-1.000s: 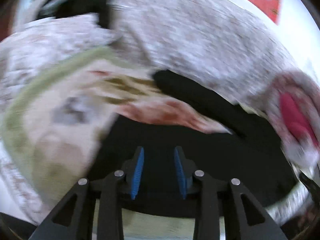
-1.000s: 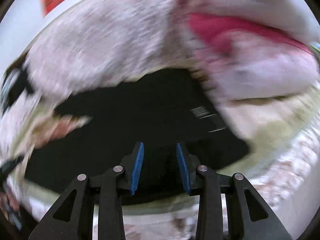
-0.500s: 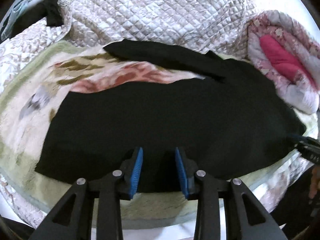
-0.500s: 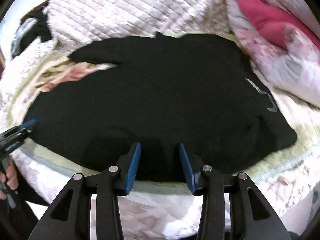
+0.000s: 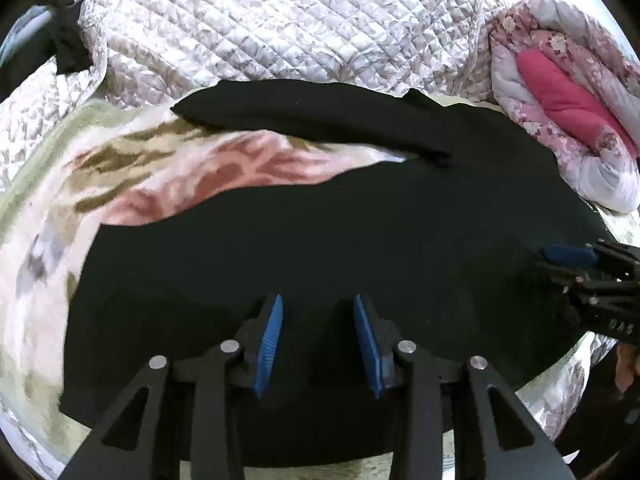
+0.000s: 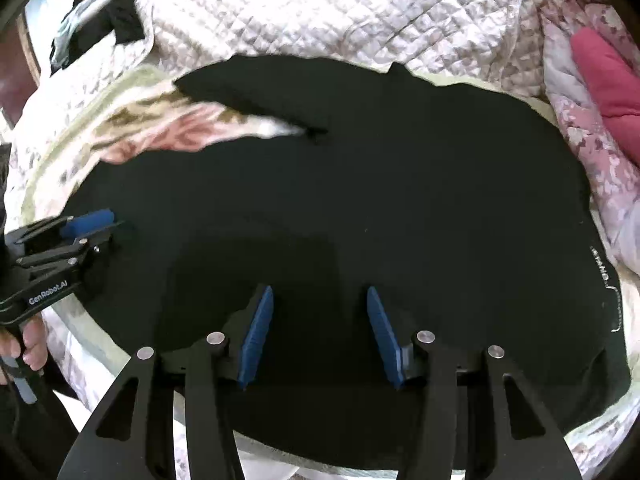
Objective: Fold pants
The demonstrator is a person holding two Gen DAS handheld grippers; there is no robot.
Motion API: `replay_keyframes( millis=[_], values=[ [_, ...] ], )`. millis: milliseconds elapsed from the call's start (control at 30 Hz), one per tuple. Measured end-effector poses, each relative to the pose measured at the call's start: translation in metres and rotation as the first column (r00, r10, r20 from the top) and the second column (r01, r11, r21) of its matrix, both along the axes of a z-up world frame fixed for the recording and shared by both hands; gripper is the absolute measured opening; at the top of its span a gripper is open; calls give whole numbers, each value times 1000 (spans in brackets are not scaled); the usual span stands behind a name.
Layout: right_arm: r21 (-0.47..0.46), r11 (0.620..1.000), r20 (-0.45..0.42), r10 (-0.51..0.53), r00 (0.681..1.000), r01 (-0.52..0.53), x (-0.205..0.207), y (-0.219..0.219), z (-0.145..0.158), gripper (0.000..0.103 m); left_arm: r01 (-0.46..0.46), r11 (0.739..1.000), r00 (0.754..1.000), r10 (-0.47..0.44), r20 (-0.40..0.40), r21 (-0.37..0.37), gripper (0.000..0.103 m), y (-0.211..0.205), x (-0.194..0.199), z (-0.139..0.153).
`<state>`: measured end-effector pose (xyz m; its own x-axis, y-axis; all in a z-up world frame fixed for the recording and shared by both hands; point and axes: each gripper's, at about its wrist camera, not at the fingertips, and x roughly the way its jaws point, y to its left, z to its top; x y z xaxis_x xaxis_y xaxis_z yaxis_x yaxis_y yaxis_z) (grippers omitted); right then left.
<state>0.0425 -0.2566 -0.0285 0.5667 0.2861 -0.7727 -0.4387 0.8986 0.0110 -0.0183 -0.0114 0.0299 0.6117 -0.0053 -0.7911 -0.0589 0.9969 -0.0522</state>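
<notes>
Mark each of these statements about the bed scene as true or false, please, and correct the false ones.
1. The black pants lie spread on a floral blanket. True.
2. The left gripper is clamped on a fold of the pants. False: its jaws stand apart and have just been opening, with the cloth lying below them, not pinched.
3. The two legs of the pants lie stacked on each other. False: they are apart, and blanket shows between them.
4. A bright pink cushion sits in a rolled floral quilt near the waist end. True.
5. The right gripper holds a white towel. False: its jaws are open and hold nothing, and they have just been opening.
</notes>
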Motion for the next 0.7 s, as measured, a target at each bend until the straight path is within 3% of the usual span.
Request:
replay_keyframes(
  millis=[333, 533, 700],
  values=[
    [-37, 999, 34, -13, 999, 14, 46, -2, 12, 50, -63, 997, 998, 62, 30, 38, 40, 28, 43, 23],
    [-15, 998, -13, -54, 998, 54, 59, -12, -9, 50, -101, 994, 995, 101, -10, 32, 40, 41, 61, -2],
    [-10, 998, -5, -59, 998, 59, 60, -12, -11, 54, -119, 991, 993, 119, 3, 59, 49, 38, 61, -11]
  ],
)
